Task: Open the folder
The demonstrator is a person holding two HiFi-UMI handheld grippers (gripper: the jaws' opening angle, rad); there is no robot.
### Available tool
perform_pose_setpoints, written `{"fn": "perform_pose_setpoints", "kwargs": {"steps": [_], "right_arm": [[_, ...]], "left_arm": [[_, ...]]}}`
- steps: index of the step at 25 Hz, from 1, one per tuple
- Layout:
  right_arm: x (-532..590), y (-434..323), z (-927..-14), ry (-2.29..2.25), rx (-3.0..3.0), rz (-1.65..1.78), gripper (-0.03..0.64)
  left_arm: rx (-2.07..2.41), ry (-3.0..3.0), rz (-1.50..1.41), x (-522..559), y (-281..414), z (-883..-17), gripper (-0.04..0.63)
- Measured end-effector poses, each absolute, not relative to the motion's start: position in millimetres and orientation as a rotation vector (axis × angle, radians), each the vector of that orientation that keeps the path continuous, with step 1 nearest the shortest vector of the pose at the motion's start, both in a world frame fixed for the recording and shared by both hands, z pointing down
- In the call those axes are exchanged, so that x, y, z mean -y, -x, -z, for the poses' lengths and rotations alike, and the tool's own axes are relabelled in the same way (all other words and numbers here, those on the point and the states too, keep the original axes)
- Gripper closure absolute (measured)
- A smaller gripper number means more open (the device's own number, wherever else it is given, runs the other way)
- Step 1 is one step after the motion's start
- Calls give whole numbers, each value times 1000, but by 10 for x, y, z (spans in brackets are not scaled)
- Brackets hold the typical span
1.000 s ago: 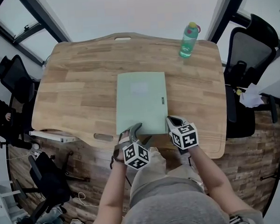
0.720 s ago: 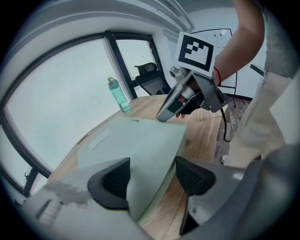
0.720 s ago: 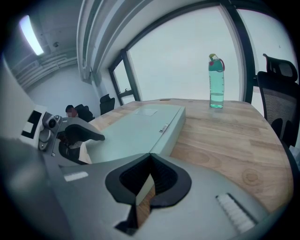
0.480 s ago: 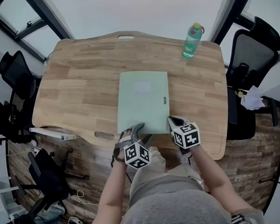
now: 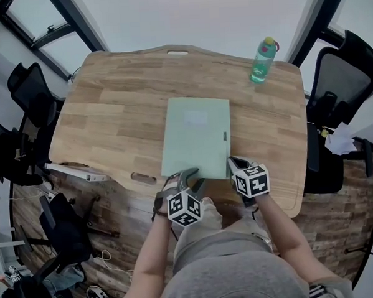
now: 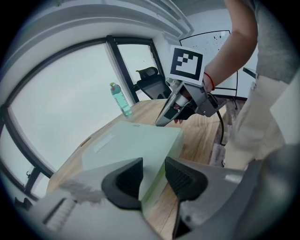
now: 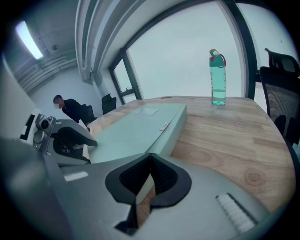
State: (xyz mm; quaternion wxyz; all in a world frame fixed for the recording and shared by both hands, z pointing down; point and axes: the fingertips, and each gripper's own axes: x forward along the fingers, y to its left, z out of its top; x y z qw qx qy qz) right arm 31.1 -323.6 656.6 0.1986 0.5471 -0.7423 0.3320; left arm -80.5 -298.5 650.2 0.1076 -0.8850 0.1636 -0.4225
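A pale green folder (image 5: 195, 145) lies shut on the wooden table (image 5: 110, 112), near its front edge. My left gripper (image 5: 186, 174) is at the folder's near edge. Its jaws have just been closing, and in the left gripper view (image 6: 153, 173) the folder's edge (image 6: 126, 145) sits in the gap between them, with the pads still apart. My right gripper (image 5: 233, 163) is at the near right corner. In the right gripper view (image 7: 150, 176) its pads meet on a thin sliver of the folder (image 7: 136, 126).
A green water bottle (image 5: 262, 60) stands at the table's far right corner. Black office chairs are at the right (image 5: 336, 94) and left (image 5: 31, 97) of the table. A person (image 7: 70, 108) sits far off in the room.
The left gripper's jaws stand closer together around the folder's near edge. The folder and the right gripper have kept their places. The head view has shifted slightly.
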Motion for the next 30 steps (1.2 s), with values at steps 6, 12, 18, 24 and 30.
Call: {"fn": "perform_pose_setpoints", "kwargs": {"steps": [6, 12, 18, 24, 30], "right_arm": [[3238, -306, -6550, -1516, 2085, -926, 612], [3239, -311, -6552, -1507, 2091, -916, 612], [3235, -306, -6553, -1503, 2092, -907, 612], [3245, -305, -6550, -1503, 2095, -904, 612], [3246, -308, -6549, -1504, 2092, -902, 612]], "left_arm": [[-516, 2600, 1229, 2966, 819, -6408, 468], [-628, 2667, 1155, 3011, 891, -6210, 494], [-782, 2697, 1036, 3025, 1073, -5985, 523], [-1000, 2722, 887, 3114, 1385, -5742, 549], [-1198, 2721, 797, 3205, 1658, -5622, 565]]}}
